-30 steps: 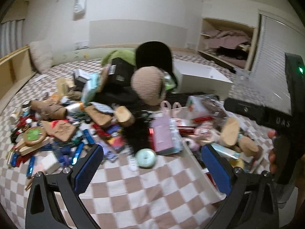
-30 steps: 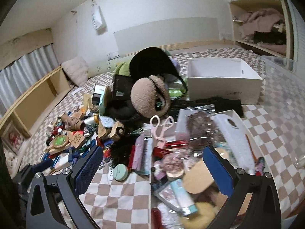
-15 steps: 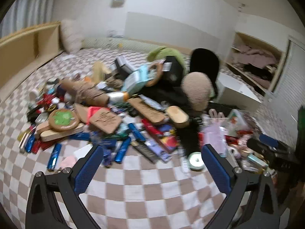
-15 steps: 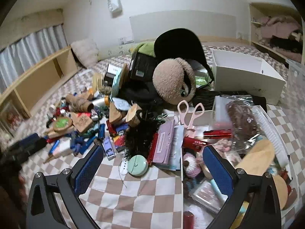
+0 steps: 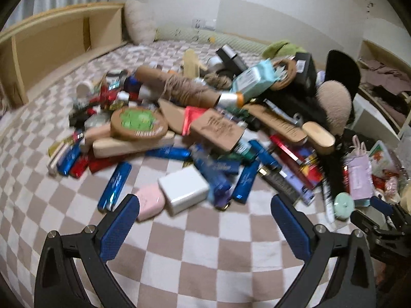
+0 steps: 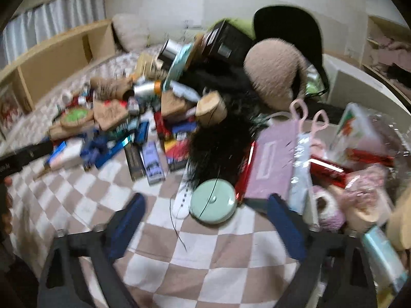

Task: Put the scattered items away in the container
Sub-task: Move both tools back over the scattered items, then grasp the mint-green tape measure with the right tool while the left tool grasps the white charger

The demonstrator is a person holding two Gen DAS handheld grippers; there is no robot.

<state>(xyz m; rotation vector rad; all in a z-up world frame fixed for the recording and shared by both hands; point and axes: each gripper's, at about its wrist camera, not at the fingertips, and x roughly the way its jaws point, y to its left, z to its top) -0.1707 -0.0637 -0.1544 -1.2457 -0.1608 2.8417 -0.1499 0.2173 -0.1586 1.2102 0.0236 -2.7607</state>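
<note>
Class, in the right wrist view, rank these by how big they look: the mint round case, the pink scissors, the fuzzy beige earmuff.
1. Fuzzy beige earmuff, largest though farther away.
2. Pink scissors and mint round case look alike; the case lies nearer, so unranked.

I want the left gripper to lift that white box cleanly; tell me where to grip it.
Grip the white box across its two long flat sides, coming down from above with the open left gripper. It lies flat, and the pink case touches its left end.

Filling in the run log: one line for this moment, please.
left hand-held gripper: open, empty, facing white box | right hand-held gripper: open, empty, facing mint round case | nothing grasped
</note>
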